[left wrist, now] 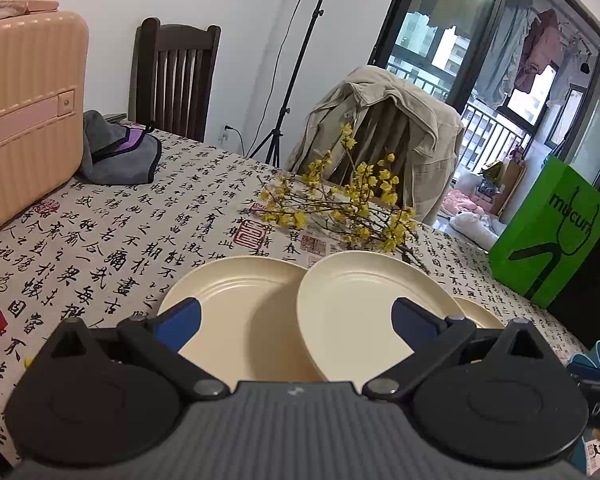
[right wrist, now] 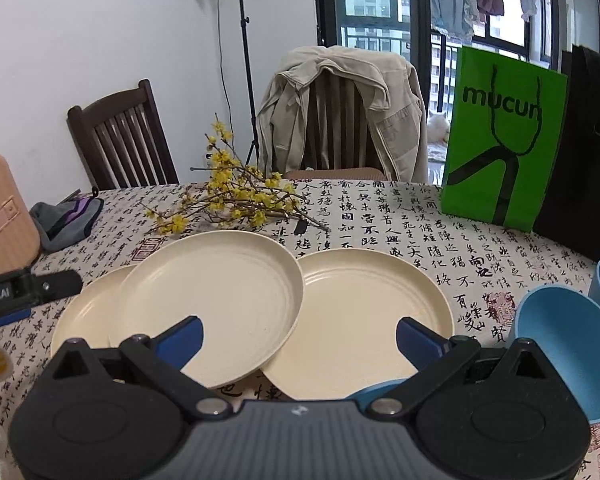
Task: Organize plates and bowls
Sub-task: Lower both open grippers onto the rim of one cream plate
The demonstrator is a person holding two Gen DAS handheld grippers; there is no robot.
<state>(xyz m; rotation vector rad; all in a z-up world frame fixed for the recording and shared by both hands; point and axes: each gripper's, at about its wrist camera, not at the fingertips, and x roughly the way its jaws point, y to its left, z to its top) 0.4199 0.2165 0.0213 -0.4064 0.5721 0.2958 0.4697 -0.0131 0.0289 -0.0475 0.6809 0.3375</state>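
Three cream plates lie on the calligraphy-print tablecloth (right wrist: 400, 216): the middle plate (right wrist: 208, 300) rests tilted over the left plate (right wrist: 80, 316) and overlaps the right plate (right wrist: 364, 312). Blue bowls (right wrist: 568, 340) sit at the right edge. The right gripper (right wrist: 298, 338) hovers released above the plates, grasping nothing; the left gripper (left wrist: 296, 320) is likewise spread, empty. Yellow-flowered branches (right wrist: 228, 196) lie behind, a green bag (right wrist: 500, 140) beyond.

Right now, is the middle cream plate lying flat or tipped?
Tipped: the middle cream plate rests on the left plate and overlaps the right plate.
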